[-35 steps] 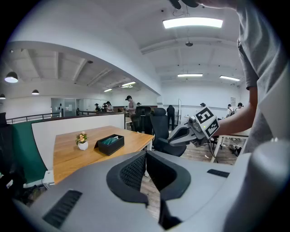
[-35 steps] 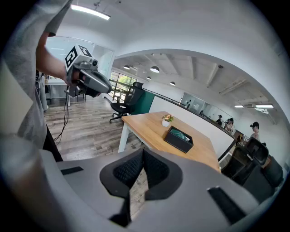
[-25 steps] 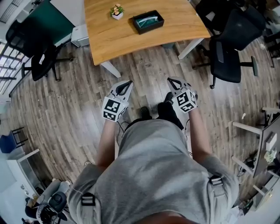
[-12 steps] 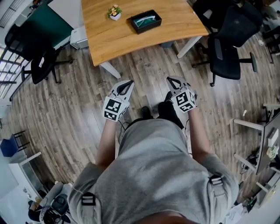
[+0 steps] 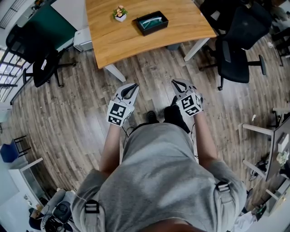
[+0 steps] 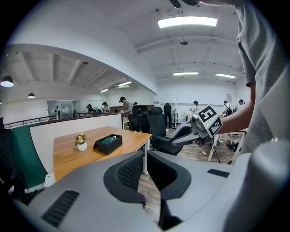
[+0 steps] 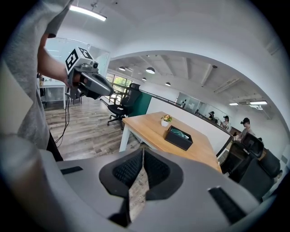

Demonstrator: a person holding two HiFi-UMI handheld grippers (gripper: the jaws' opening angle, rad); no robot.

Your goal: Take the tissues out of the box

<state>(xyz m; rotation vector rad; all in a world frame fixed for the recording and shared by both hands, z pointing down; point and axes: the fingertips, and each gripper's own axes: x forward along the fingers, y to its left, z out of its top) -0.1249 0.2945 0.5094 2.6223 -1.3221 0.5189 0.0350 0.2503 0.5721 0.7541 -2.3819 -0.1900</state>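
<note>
Almost nothing changes over the last second. The left gripper [image 5: 131,86] and right gripper [image 5: 177,83] hang side by side in front of the person's waist, above the wooden floor [image 5: 72,118], in the same place as a second ago. The one small shift is in the right fingers: they have just eased apart by the barest sliver and remain all but closed, with nothing between them. The left fingers are likewise drawn together and hold nothing.

The box [image 5: 156,28] sits on the tabletop [image 5: 118,43], well ahead of both grippers, just beside a small potted plant [image 5: 119,12]. The tissues [image 5: 152,21] show pale inside its open top, untouched. A black office chair [image 5: 240,41] stands off the tabletop's right end.

By my reading, the task has not really begun. The person still has to step up to the tabletop, and one pair of fingers must open properly before it can pinch a tissue.
</note>
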